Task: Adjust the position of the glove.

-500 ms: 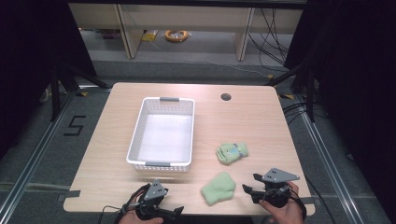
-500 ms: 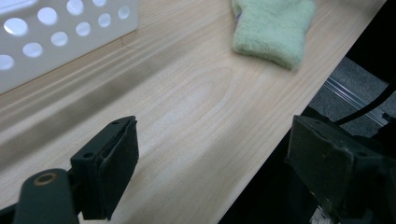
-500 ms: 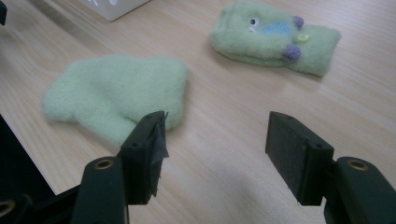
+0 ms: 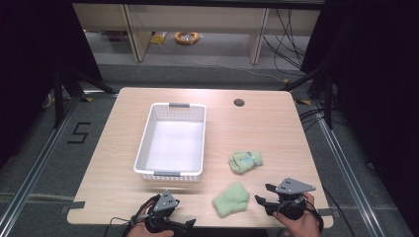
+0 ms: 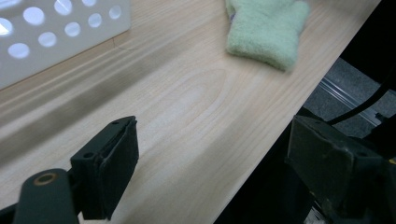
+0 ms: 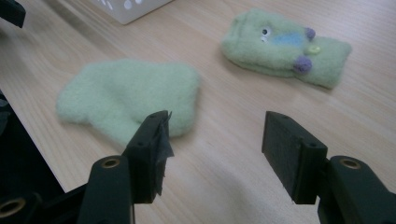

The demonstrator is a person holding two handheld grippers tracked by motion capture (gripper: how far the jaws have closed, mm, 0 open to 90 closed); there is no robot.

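A plain light green mitten (image 4: 230,198) lies flat near the table's front edge. A second green mitten (image 4: 245,161) with a face, a blue patch and purple dots (image 6: 280,46) lies just behind it. My right gripper (image 4: 262,194) rests low at the front right, its jaws pointing left at the plain mitten (image 6: 130,93). It (image 6: 217,119) is open and holds nothing; the left jaw tip is close to the mitten's edge. My left gripper (image 4: 184,224) sits at the front edge, left of the plain mitten (image 5: 266,28). It (image 5: 212,128) is open and holds nothing.
A white perforated basket (image 4: 170,174) stands left of centre with nothing in it; its wall (image 5: 56,42) is close ahead of the left gripper. The wooden table (image 4: 257,128) has a round cable hole (image 4: 239,102) at the back. Shelving and cables lie beyond.
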